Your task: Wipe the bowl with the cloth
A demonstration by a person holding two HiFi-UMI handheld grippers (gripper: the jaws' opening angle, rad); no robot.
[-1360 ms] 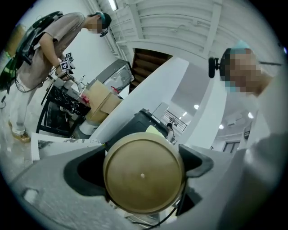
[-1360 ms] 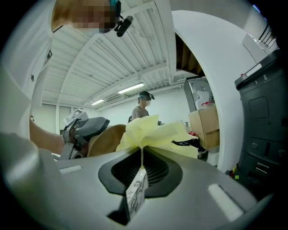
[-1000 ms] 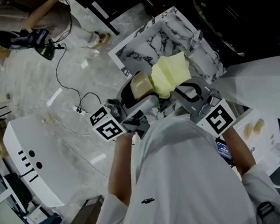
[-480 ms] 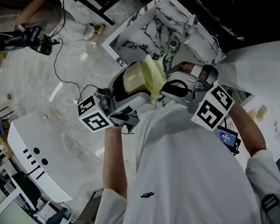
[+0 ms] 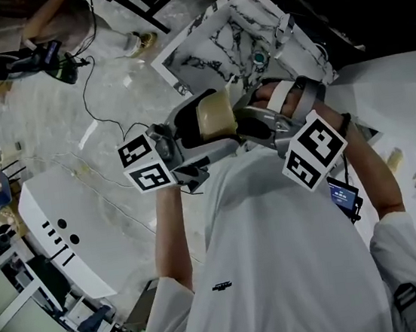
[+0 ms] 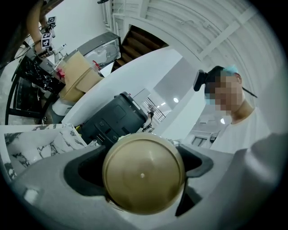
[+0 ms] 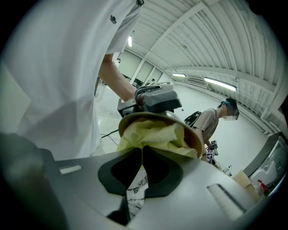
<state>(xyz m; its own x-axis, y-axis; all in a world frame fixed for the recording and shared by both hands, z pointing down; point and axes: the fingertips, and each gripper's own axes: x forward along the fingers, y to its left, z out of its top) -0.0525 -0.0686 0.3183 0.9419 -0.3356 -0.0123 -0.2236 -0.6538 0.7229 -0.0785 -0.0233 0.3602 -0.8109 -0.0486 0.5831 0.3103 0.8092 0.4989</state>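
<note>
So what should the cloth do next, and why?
Probably rub the cloth round the inside of the bowl. The right gripper is shut on the cloth, which is pressed into the bowl's mouth, and the left gripper grips the bowl from behind.

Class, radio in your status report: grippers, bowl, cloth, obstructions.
Left gripper shut on bowl. Right gripper shut on cloth, cloth pressed inside bowl. No obstruction seen.
</note>
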